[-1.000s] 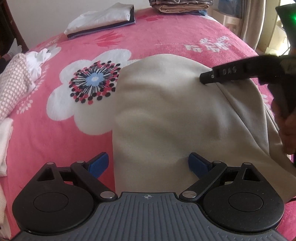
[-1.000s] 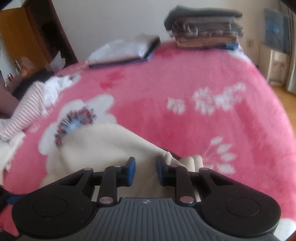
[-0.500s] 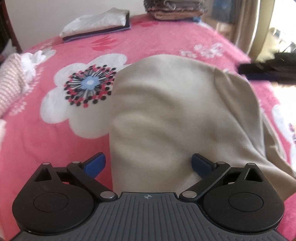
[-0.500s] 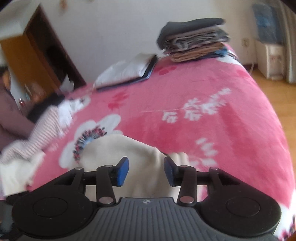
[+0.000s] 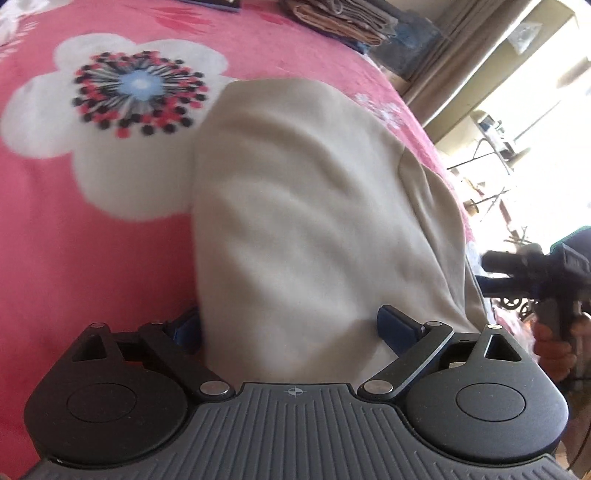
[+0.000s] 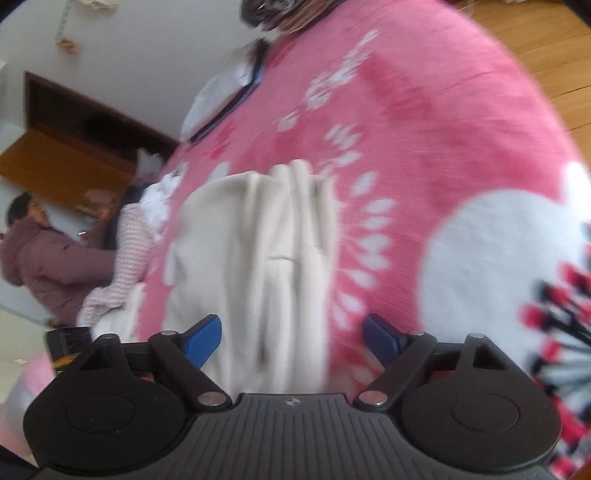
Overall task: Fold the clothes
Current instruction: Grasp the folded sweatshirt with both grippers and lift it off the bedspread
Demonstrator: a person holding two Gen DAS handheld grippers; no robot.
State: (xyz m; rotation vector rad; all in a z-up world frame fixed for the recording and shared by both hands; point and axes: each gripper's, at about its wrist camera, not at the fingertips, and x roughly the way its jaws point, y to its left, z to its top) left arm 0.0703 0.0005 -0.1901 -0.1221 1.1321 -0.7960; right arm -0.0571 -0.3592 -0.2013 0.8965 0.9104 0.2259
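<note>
Blue pads frame both of my views; on my left gripper (image 5: 291, 325) they stand wide apart with the beige garment (image 5: 306, 206) lying between them, and the left pad's tip (image 5: 186, 326) is half hidden behind the cloth's near edge, so I cannot tell whether it touches; the right pad sits just beside a dent in the fabric; the cloth's nearest part disappears under my own housing. My right gripper (image 6: 291, 336) has its jaws opening, pads clear of the garment (image 6: 258, 258), whose bunched, ribbed folds run up between them without being pinched; motion blur smears this view, so the folds' edges are hard to read. Outward, the garment lies on the pink blanket (image 5: 74, 240), beside a big white flower print (image 5: 122, 110); its right side drops over the bed's edge and out of sight. In the left view my right gripper (image 5: 517, 266) shows at the right margin, dark and blurred, with my hand (image 5: 554, 347) on its handle partly cut off. Farther back, a folded stack (image 5: 332, 18) is clipped by the top edge; in the right view a white folded pile (image 6: 221, 96), a striped garment (image 6: 125, 258) and a seated person (image 6: 44, 258) sit at the blurred left; bright window glare washes out the room beyond.
</note>
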